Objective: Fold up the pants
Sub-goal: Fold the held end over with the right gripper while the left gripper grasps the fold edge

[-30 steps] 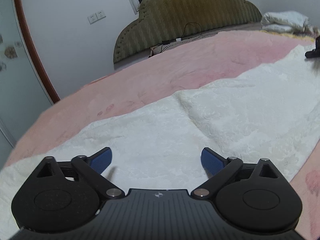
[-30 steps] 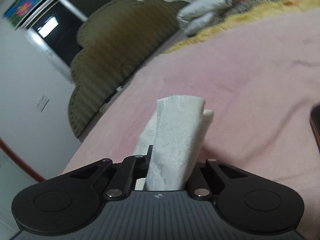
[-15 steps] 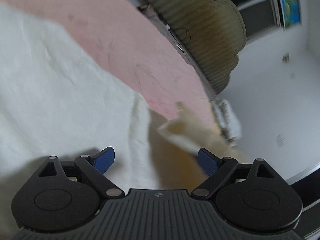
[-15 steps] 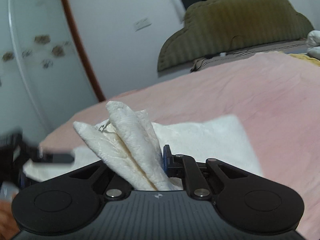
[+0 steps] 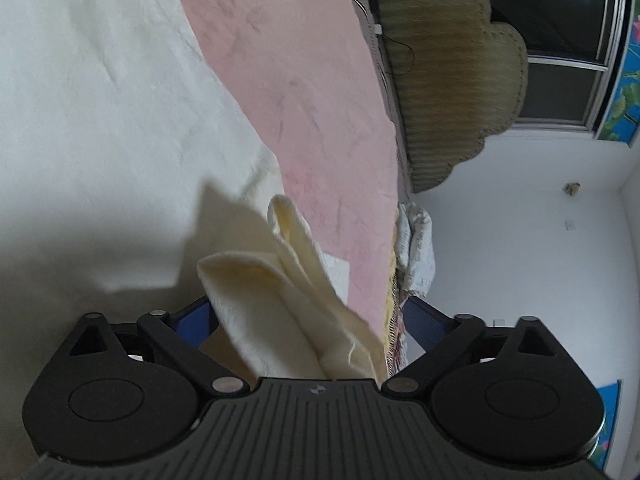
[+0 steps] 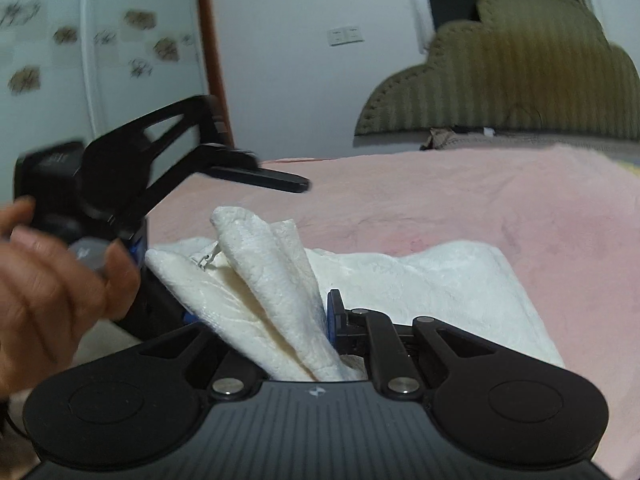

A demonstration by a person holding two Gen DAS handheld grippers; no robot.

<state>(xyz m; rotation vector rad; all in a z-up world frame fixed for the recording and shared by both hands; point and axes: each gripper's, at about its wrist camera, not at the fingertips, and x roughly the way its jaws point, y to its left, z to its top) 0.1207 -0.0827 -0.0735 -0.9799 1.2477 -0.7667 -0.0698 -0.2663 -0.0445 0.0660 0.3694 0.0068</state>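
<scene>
The cream pants (image 5: 100, 120) lie spread on the pink bed cover (image 5: 312, 120). My right gripper (image 6: 316, 316) is shut on a bunched, doubled end of the pants (image 6: 260, 272), held above the flat part (image 6: 420, 280). In the left wrist view that bunch (image 5: 288, 300) stands between the blue pads of my left gripper (image 5: 308, 316). Its jaws are wide and closing, and the right pad stands apart from the cloth. The right wrist view shows the left gripper rolled on its side, its upper finger (image 6: 260, 176) over the bunch, with a hand (image 6: 48, 280) holding it.
An olive padded headboard (image 6: 520, 80) closes the far end of the bed. Folded white bedding (image 5: 416, 248) lies at the bed's far corner. A white wall, a brown-framed door (image 6: 208, 40) and a dark window (image 5: 560, 40) surround the bed.
My left gripper has rolled about a quarter turn and come up to the bunch. My right gripper has swung the held end across the bed, over the flat part, towards the left gripper.
</scene>
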